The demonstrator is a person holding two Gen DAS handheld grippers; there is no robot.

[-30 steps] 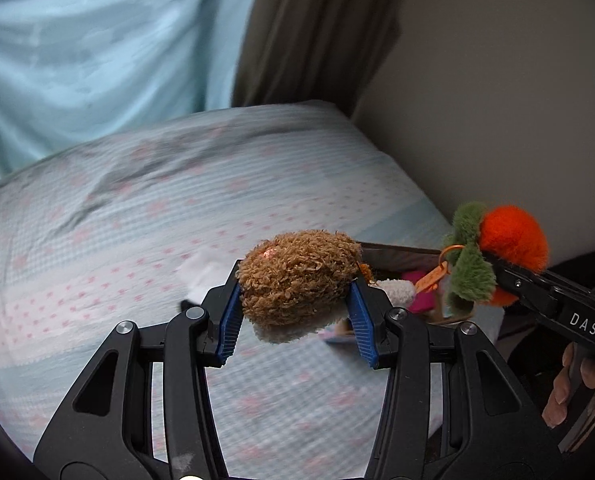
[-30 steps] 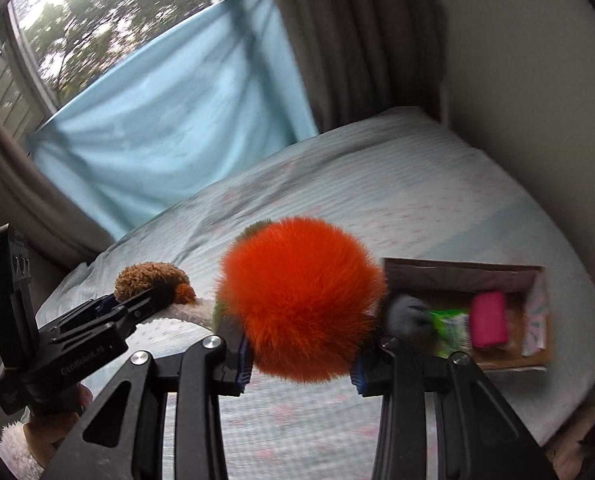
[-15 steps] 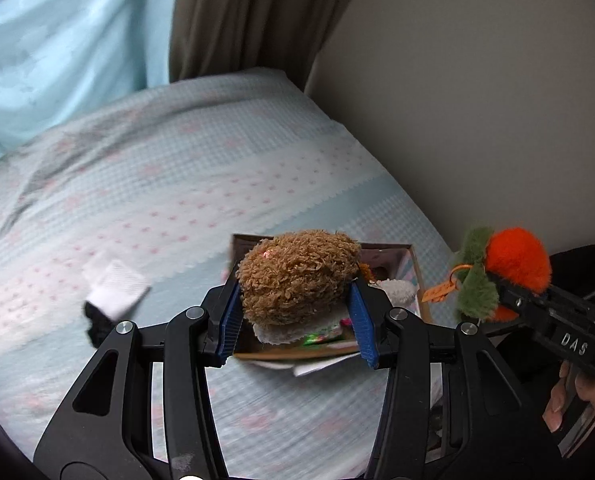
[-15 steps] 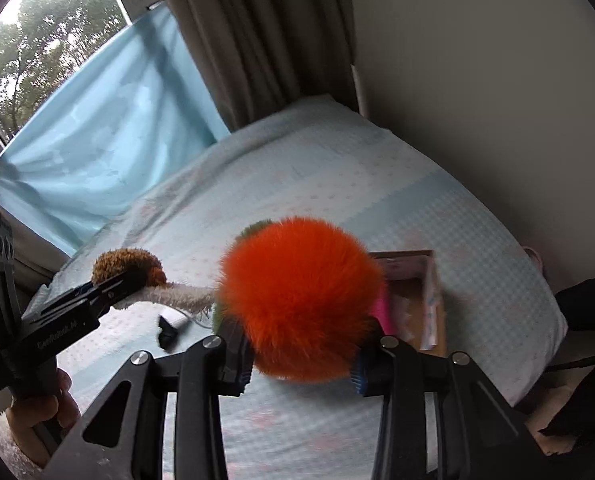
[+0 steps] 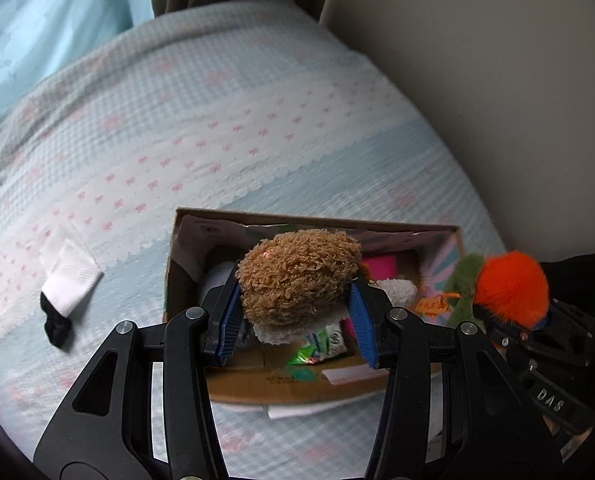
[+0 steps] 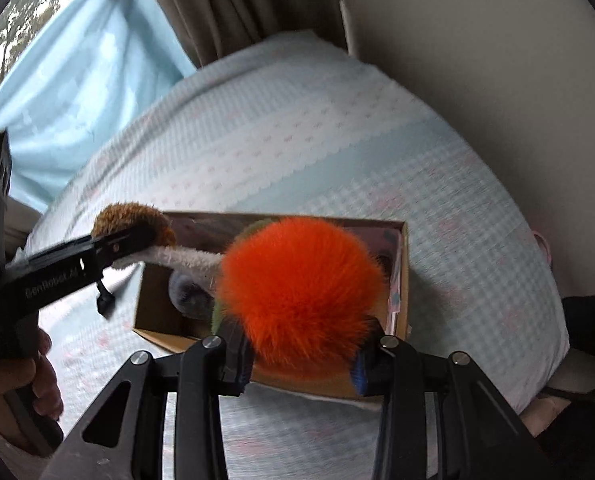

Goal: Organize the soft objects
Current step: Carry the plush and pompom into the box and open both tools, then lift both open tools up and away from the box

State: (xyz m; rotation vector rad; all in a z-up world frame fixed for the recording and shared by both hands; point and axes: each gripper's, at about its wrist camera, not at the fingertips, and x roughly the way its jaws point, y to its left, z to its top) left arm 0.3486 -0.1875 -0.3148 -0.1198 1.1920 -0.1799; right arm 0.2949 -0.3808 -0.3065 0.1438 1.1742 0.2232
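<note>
My left gripper (image 5: 295,320) is shut on a brown curly plush toy (image 5: 297,276) with a white underside, held above an open cardboard box (image 5: 297,394) on the bed. My right gripper (image 6: 299,364) is shut on an orange fluffy pompom toy (image 6: 297,292) with green parts, also above the box (image 6: 157,332). The pompom shows in the left wrist view (image 5: 509,288) at the box's right end. The brown plush shows in the right wrist view (image 6: 133,224) over the box's left end. The box holds pink, white and green soft items.
A black and white sock (image 5: 67,292) lies on the bed left of the box. The bed (image 5: 217,120) has a blue and pink checked cover. A beige wall (image 5: 497,80) runs along its right side, curtains (image 6: 217,8) at the far end.
Both grippers have moved forward and down over the box, which now lies directly beneath them. Each grip is unchanged.
</note>
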